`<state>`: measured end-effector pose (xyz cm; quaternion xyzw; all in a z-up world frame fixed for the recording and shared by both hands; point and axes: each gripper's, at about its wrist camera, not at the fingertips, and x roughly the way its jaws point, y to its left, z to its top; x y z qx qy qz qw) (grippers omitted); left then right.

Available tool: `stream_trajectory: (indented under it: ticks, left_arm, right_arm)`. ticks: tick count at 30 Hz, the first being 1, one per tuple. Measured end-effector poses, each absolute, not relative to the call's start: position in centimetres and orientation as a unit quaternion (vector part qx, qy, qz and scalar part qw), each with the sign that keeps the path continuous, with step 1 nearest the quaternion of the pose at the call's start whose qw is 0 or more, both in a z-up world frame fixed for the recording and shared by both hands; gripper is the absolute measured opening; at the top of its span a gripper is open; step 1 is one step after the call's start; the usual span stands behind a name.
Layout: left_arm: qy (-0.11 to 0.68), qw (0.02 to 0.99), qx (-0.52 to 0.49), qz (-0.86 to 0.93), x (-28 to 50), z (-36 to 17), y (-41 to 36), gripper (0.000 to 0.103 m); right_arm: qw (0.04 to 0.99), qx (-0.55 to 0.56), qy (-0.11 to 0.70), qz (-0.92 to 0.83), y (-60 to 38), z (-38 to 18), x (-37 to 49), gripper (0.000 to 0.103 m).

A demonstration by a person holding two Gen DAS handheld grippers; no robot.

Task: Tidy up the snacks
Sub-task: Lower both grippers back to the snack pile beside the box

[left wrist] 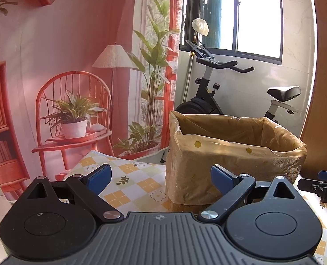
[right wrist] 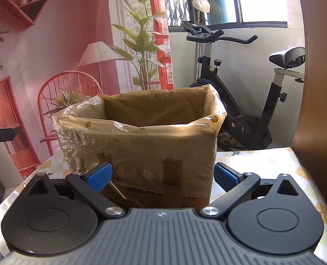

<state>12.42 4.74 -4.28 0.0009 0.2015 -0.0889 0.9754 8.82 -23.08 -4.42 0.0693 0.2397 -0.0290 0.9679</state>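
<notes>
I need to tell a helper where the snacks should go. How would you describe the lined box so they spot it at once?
Start from the table with the yellow checked floral tablecloth, set before the window and exercise bike. On it stands a cardboard box, open at the top. It is the only container there, draped in a crinkly clear plastic liner with yellow dots.

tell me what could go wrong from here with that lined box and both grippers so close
1. The loose plastic liner droops over the cardboard box rim; open jaws of the right gripper could snag it on the way in.
2. The box sits near the far edge of the checked tablecloth, so a push might slide it off.
3. The left gripper is open beside the box; the two could collide.
</notes>
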Motion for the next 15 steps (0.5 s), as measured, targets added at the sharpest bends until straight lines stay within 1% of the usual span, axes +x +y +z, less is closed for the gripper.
stream_trajectory:
  ticks: [9, 15]
  left_arm:
    - [0.25, 0.964, -0.007, -0.089, 13.0, -6.5, 6.1, 0.097]
    - [0.29, 0.951, -0.021, -0.109, 14.7, -8.3, 5.0, 0.097]
  right_arm:
    - [0.961, 0.069, 0.264, -0.029, -22.5, -7.2, 7.5, 0.1]
    - [0.958, 0.069, 0.278, -0.031, -22.1, -8.3, 7.6, 0.1]
